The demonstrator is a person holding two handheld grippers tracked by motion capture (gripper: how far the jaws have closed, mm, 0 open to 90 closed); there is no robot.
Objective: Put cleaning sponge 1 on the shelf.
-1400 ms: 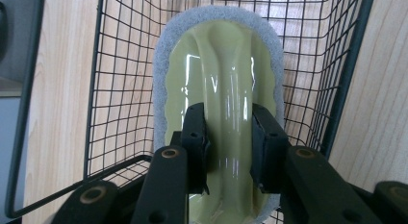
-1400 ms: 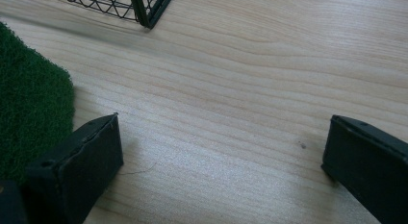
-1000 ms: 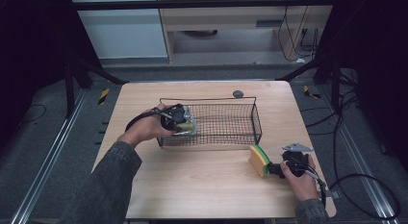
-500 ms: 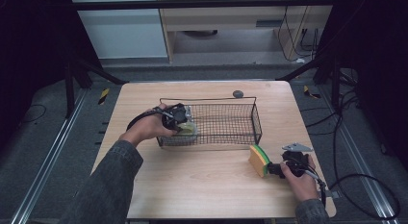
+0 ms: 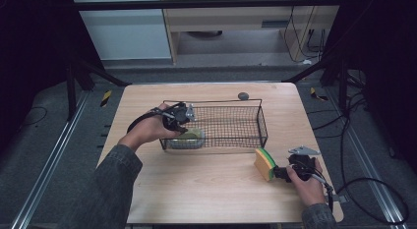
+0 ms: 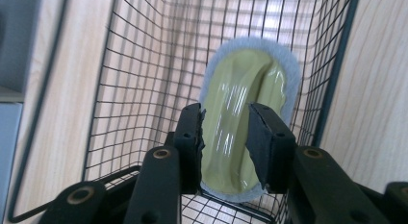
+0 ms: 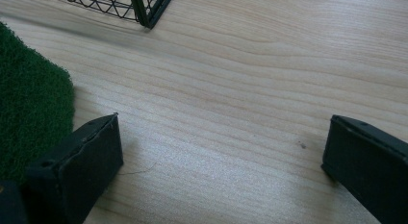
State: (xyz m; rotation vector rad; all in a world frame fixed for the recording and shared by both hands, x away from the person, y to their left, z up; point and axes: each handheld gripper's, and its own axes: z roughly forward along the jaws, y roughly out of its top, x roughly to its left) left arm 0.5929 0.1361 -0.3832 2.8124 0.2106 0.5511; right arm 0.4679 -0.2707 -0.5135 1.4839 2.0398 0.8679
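Light wooden desk (image 5: 206, 189) w/ a black wire basket (image 5: 260, 122) toward its back edge. Risk, as I judge it: the left hand-held gripper (image 6: 226, 137) could snag the sponge pad's fleece rim on the mesh, or drag the pad back out when it lifts, since the jaws have just been opening and sit close either side of it. Pale yellow-green sponge pad (image 6: 243, 118) w/ a grey rim lies in the basket's left end, between those barely parted jaws, pads about touching, grip easing. Right hand-held gripper (image 5: 279, 173) near the desk's front right corner is wide open, empty, just beside a yellow-green sponge (image 5: 264, 163).
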